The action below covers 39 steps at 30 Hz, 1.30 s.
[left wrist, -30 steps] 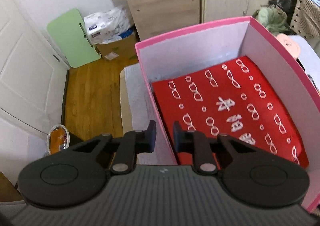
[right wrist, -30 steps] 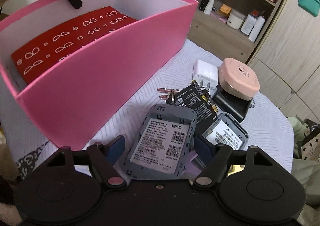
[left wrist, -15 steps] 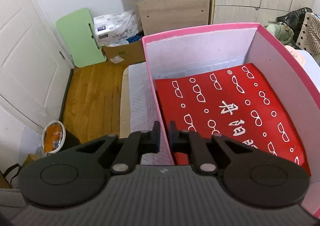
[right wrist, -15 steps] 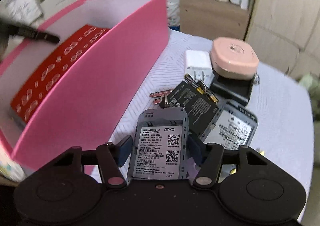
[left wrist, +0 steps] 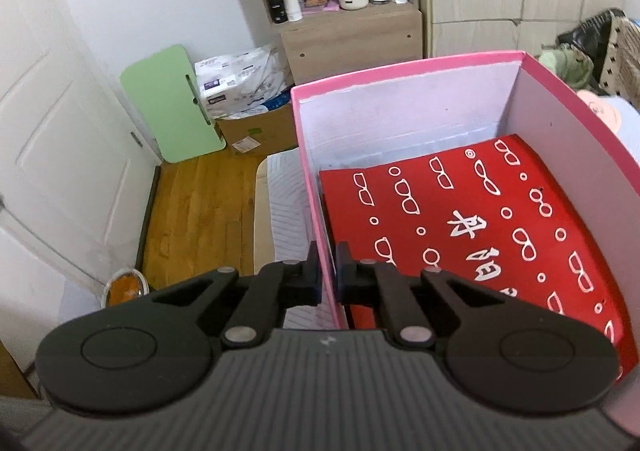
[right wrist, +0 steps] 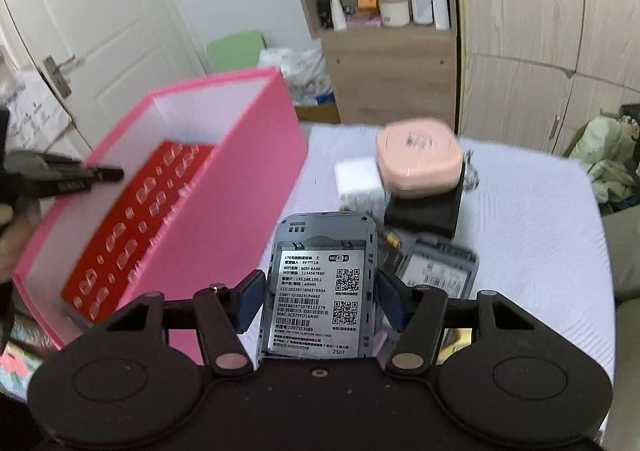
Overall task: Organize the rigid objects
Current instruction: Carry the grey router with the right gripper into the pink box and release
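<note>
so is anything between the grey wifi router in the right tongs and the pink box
Nothing visible. The grey wifi router is held beside the pink box, whose top is open; only its near wall needs clearing. The left tongs pinch the far wall.

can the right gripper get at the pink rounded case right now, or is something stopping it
Probably not yet: the right gripper is already shut on the grey wifi router, so its jaws are full. The pink rounded case itself sits exposed on top of a black box.

The pink case [right wrist: 418, 163] is kinda smeared with blur, its top print unreadable. The grey router [right wrist: 322, 287] covers most of the black battery [right wrist: 390, 247] behind it.
</note>
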{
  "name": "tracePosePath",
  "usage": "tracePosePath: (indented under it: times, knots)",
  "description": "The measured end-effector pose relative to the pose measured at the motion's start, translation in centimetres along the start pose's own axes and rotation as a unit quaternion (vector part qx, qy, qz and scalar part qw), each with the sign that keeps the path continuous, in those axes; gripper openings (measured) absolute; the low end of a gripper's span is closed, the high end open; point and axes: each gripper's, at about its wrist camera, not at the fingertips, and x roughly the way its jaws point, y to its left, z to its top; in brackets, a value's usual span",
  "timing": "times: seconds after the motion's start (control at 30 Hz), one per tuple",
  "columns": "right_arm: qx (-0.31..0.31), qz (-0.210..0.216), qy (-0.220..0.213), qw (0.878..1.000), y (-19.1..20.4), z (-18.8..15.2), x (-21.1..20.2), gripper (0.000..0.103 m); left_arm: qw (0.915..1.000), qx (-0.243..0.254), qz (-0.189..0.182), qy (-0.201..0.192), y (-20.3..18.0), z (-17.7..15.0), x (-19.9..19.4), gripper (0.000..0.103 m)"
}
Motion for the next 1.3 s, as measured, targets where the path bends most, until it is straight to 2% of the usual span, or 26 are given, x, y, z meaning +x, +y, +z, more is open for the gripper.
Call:
tracePosePath:
  times: [0.13, 0.3, 0.47, 0.6, 0.73, 0.83, 0.93, 1.07, 1.2, 1.3]
  knots:
    - [-0.003, 0.002, -0.021, 1.000, 0.6, 1.9, -1.6, 0.065, 0.9996, -0.028, -0.006, 0.003, 0.3, 0.0, -0.3, 0.006]
    - [-0.038, 0.006, -0.045, 0.998, 2.3, 5.0, -3.1, 0.065, 0.9981, -0.043, -0.019, 0.040, 0.9, 1.3, -0.1, 0.006]
    - [-0.052, 0.051, -0.047, 0.996, 3.9, 7.6, -3.1, 0.065, 0.9929, -0.076, -0.024, 0.088, 1.2, 2.0, 0.6, 0.007]
    - [-0.065, 0.084, -0.039, 0.994, 5.7, 9.5, -2.0, 0.065, 0.9926, -0.087, -0.012, 0.084, 0.8, 1.6, 0.2, 0.007]
    - [-0.083, 0.114, -0.020, 0.990, 7.8, 11.1, -0.4, 0.065, 0.9919, -0.103, 0.000, 0.074, 0.4, 1.1, 0.3, 0.008]
    - [-0.089, 0.115, -0.008, 0.989, 9.2, 12.0, 1.5, 0.065, 0.9914, -0.114, 0.010, 0.064, 0.4, 0.8, 0.7, 0.008]
    - [-0.087, 0.121, 0.011, 0.989, 10.4, 12.7, 3.5, 0.065, 0.9866, -0.150, -0.004, 0.064, 1.2, 0.5, 1.0, 0.007]
    - [-0.073, 0.118, 0.047, 0.989, 11.8, 13.4, 6.9, 0.065, 0.9867, -0.148, -0.007, 0.066, 1.3, 0.4, 1.3, 0.007]
    - [-0.027, 0.122, 0.093, 0.988, 12.1, 13.8, 10.8, 0.065, 0.9891, -0.133, 0.003, 0.063, 0.6, 0.4, 1.1, 0.007]
    - [-0.021, 0.116, 0.109, 0.987, 13.0, 13.8, 13.0, 0.065, 0.9887, -0.137, -0.001, 0.062, 0.8, 0.4, 1.1, 0.007]
